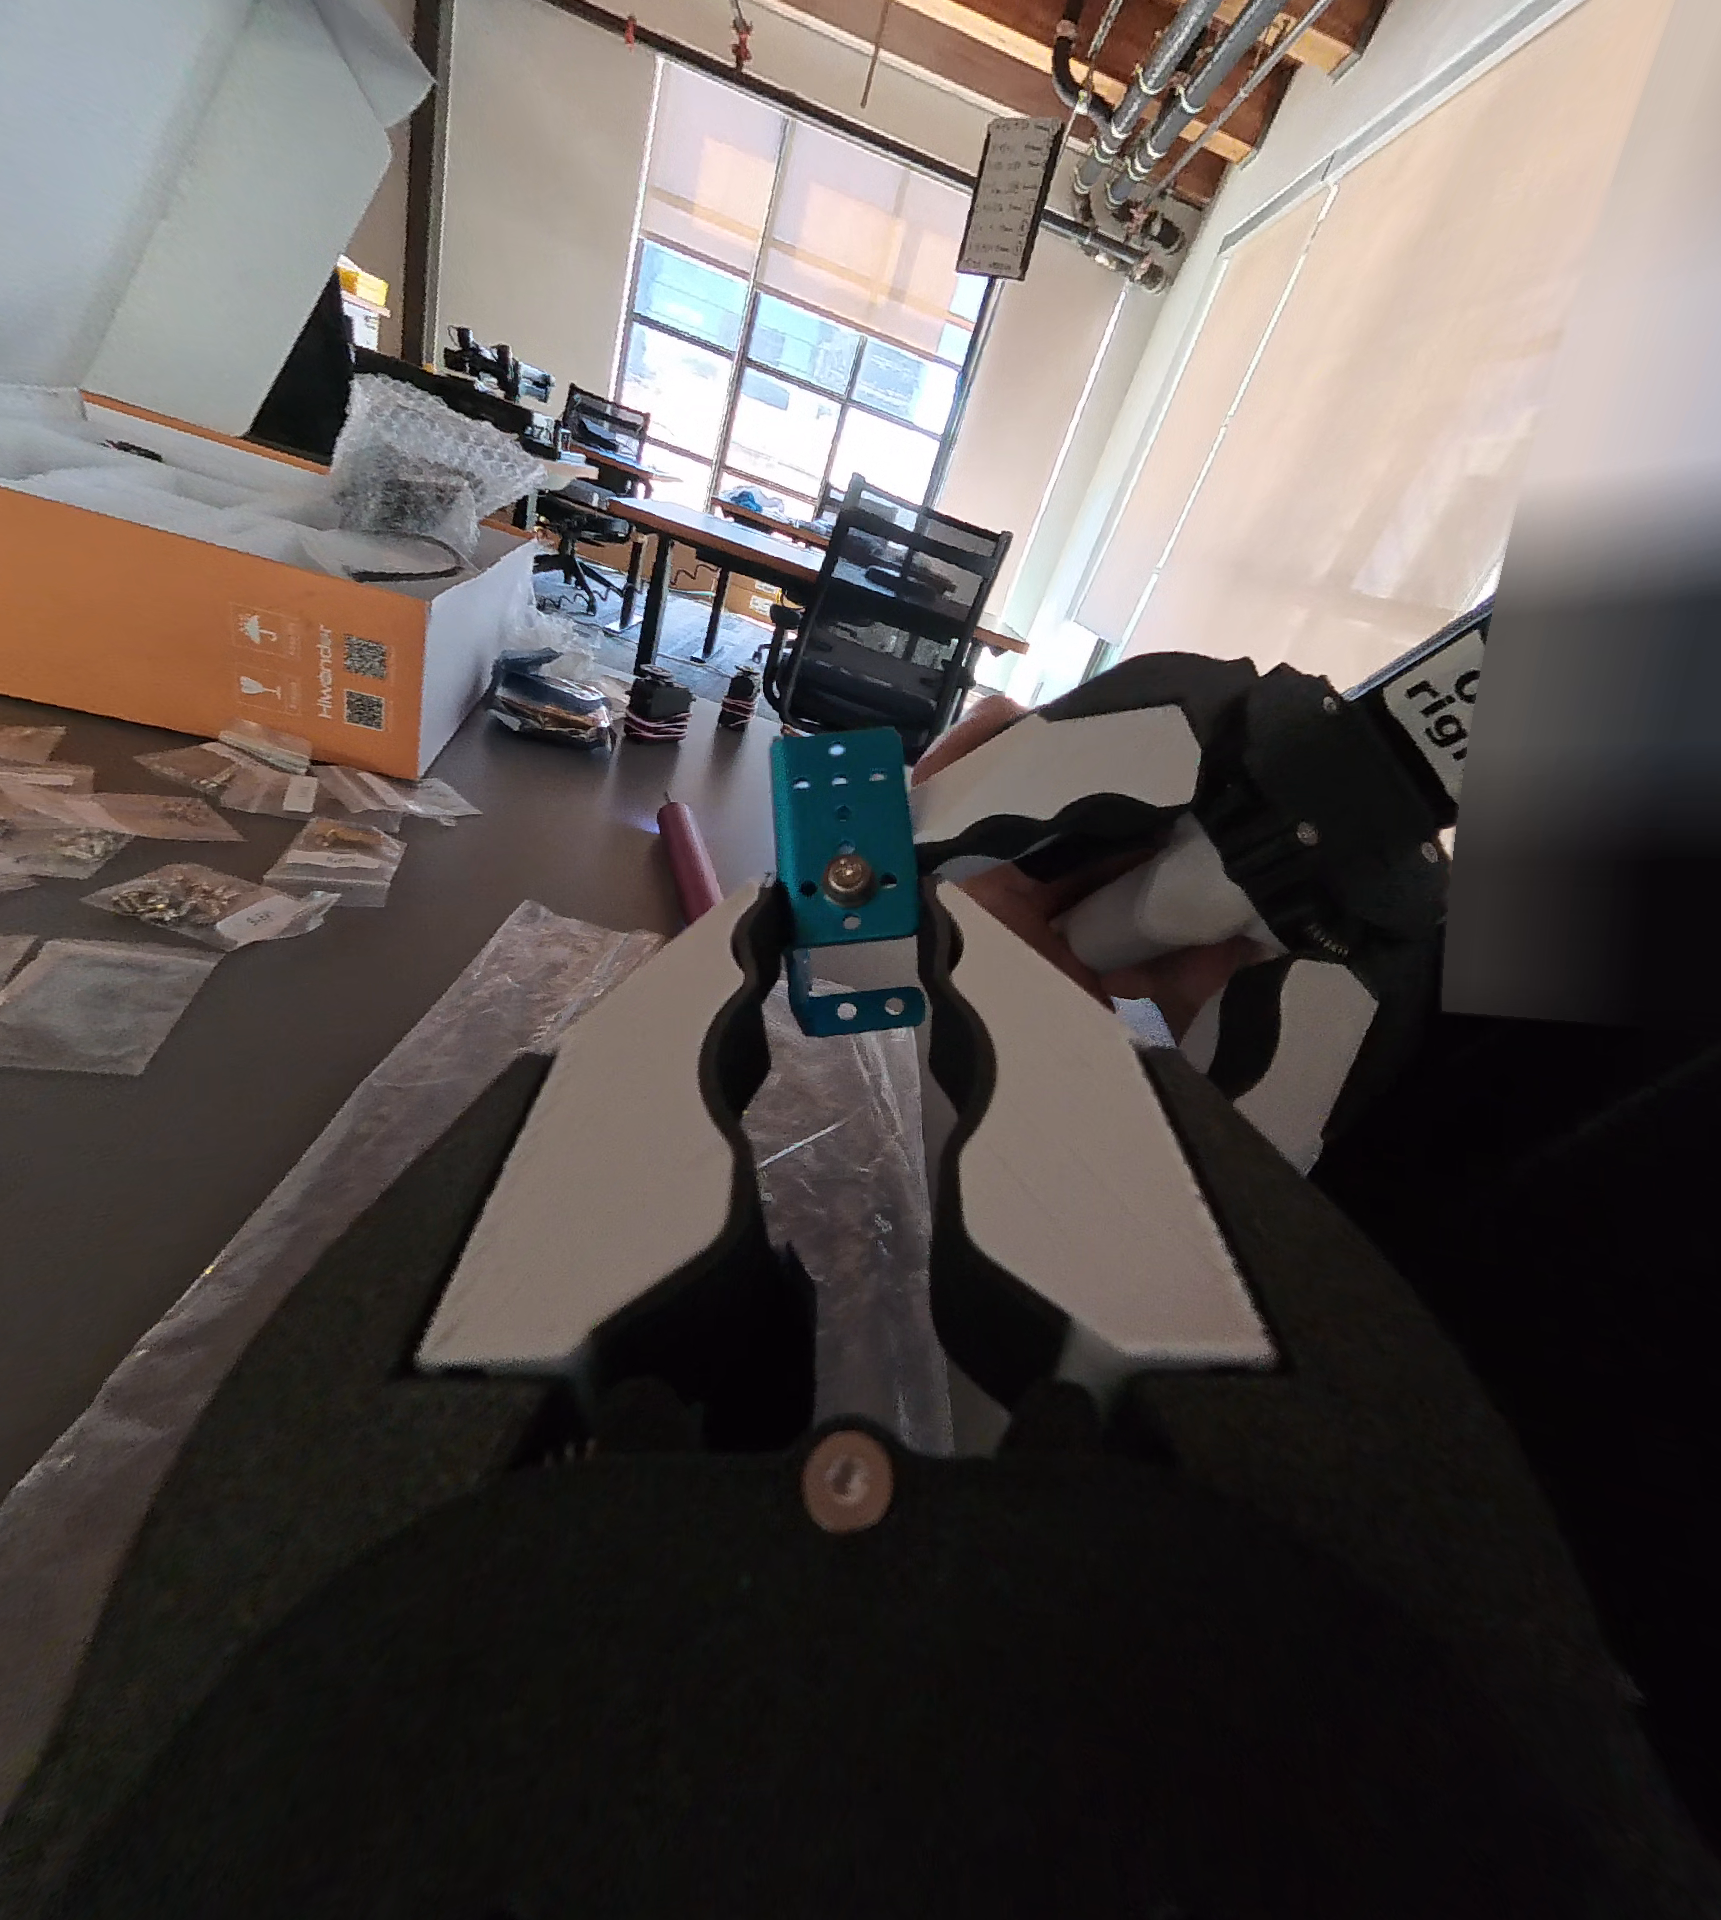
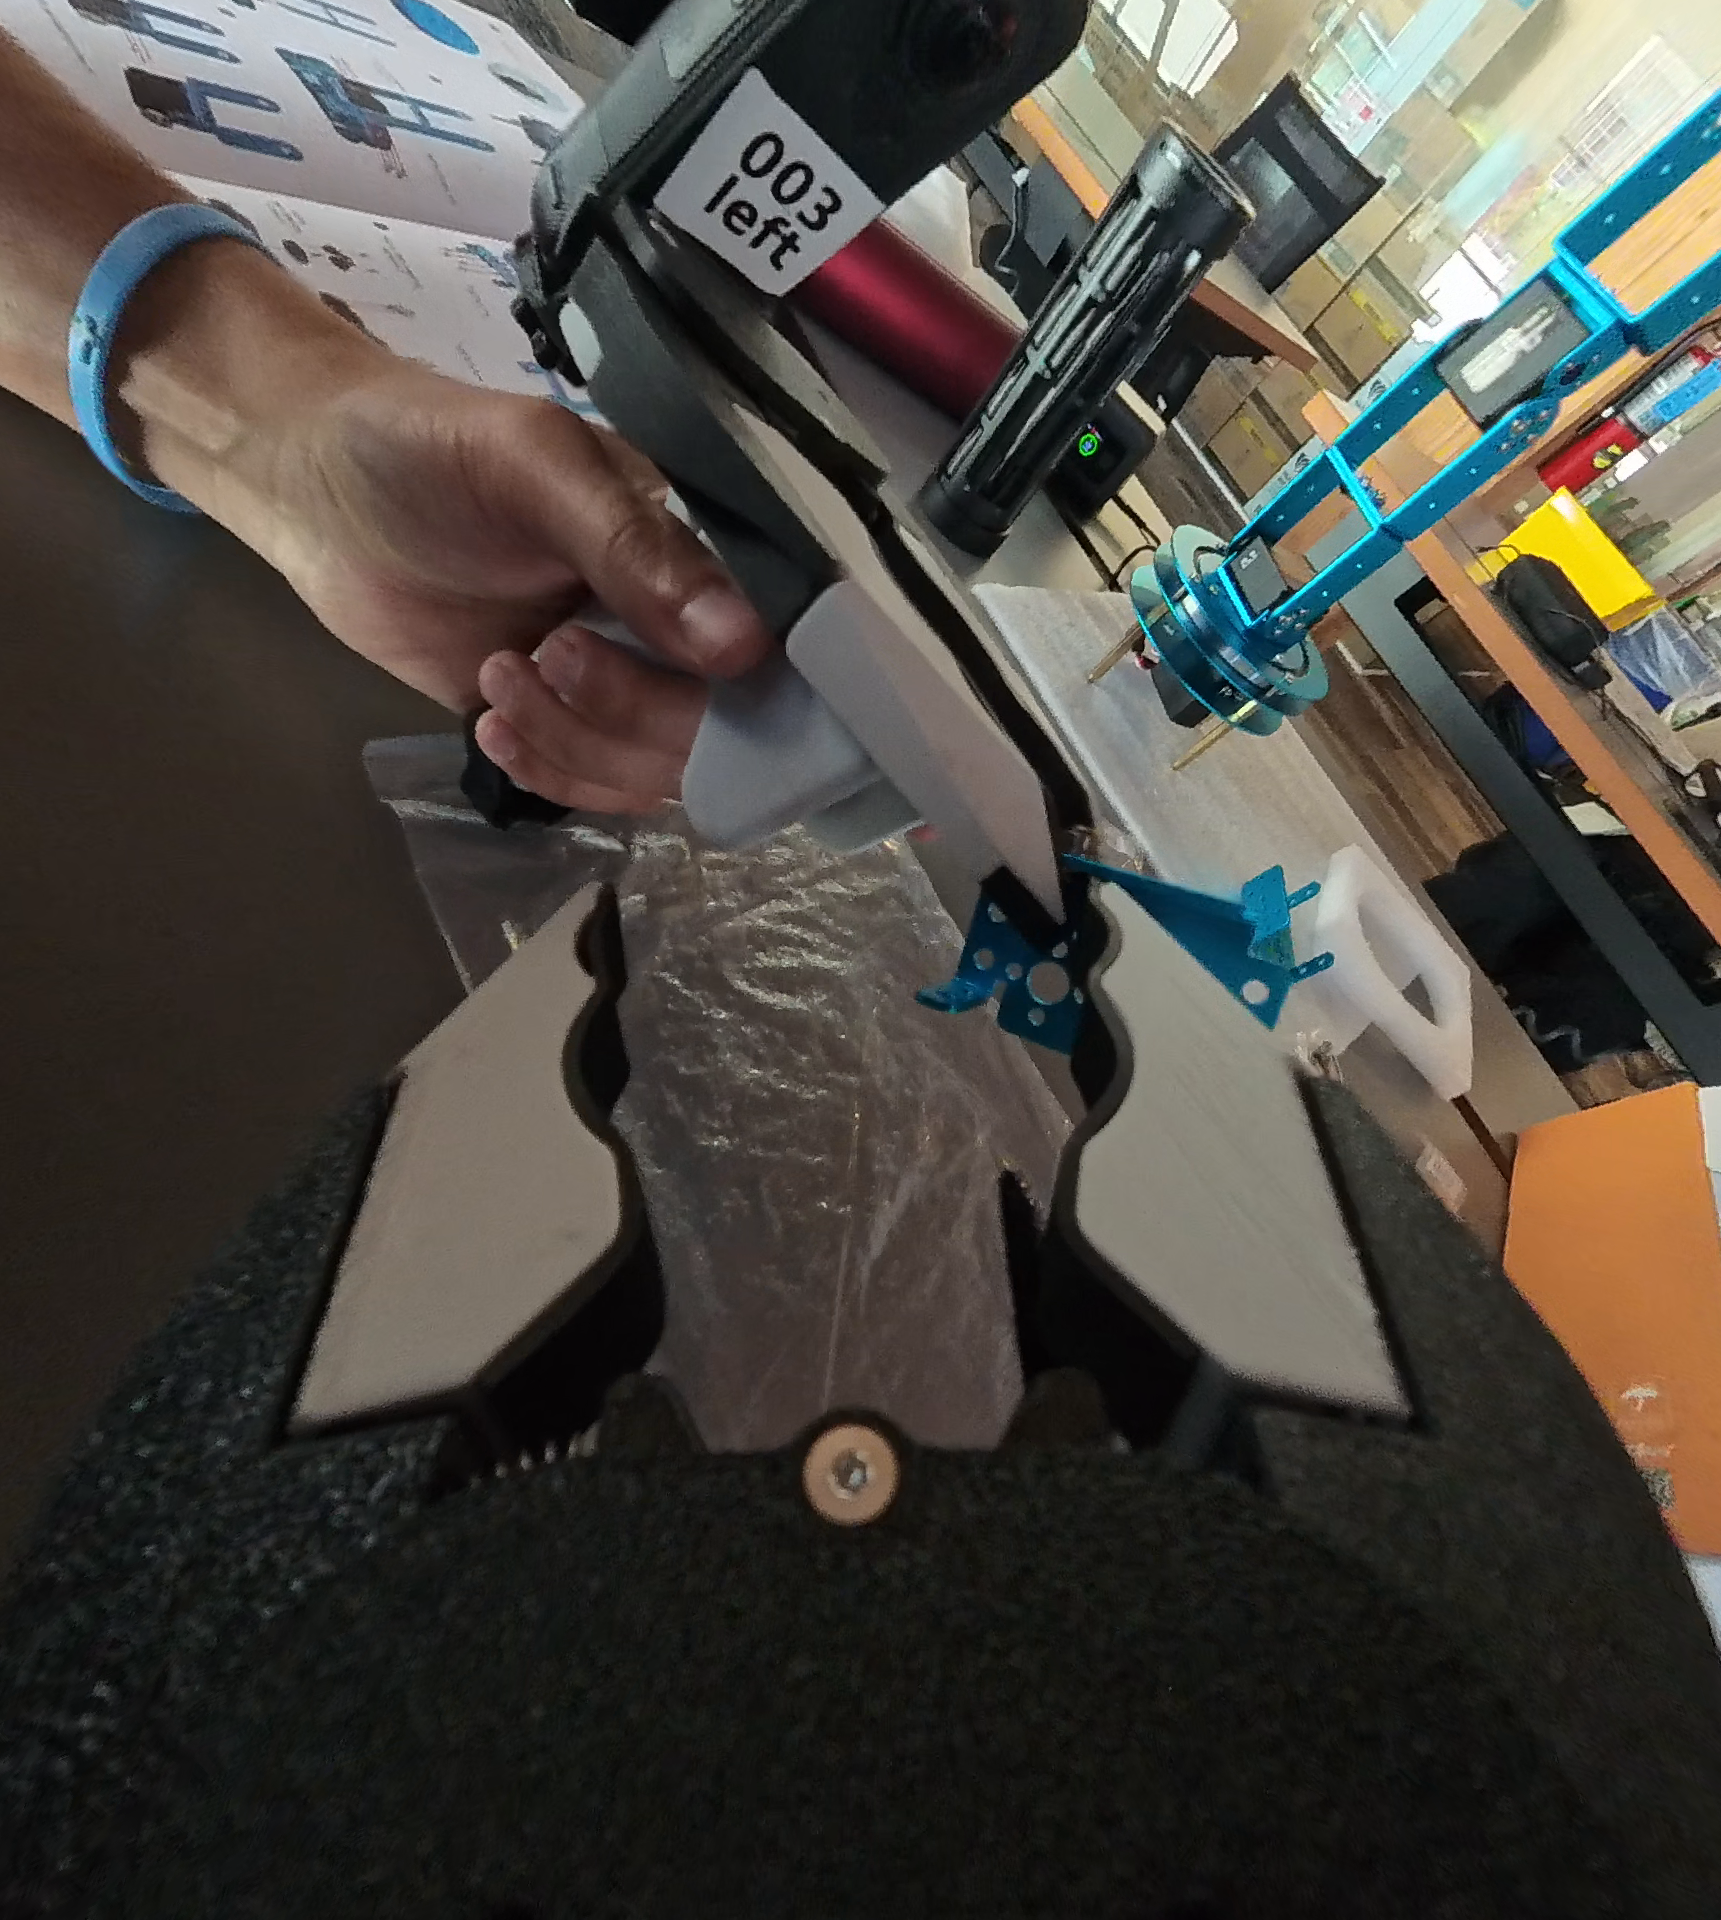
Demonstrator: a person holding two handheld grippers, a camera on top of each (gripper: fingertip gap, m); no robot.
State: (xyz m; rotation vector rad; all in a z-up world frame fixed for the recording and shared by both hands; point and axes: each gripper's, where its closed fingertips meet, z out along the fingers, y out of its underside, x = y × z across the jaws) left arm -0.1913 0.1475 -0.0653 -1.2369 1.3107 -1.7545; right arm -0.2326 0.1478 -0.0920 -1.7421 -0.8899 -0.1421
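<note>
My left gripper (image 1: pixel 851 894) is shut on a small blue metal bracket (image 1: pixel 840 831) with holes and a brass screw, held upright above the dark table (image 1: pixel 160 1195). My right gripper (image 1: pixel 1053 914) comes in from the right with its jaws apart, one fingertip close beside the bracket. In the right wrist view my right gripper (image 2: pixel 856 904) is open and empty. The left gripper (image 2: pixel 1027 904) reaches down from the upper left, and the blue bracket (image 2: pixel 1027 987) sits just inside my right finger (image 2: pixel 1199 1091). A crumpled clear plastic bag (image 2: pixel 814 1039) lies below.
An open orange-and-white box (image 1: pixel 160 623), small bags of screws (image 1: pixel 170 894), servos (image 1: pixel 658 712) and a maroon screwdriver (image 1: pixel 690 862) lie on the table. A blue robot-arm assembly (image 2: pixel 1355 499), a blue triangular bracket (image 2: pixel 1199 914), white foam (image 2: pixel 1396 966) and an instruction sheet (image 2: pixel 316 104) also show.
</note>
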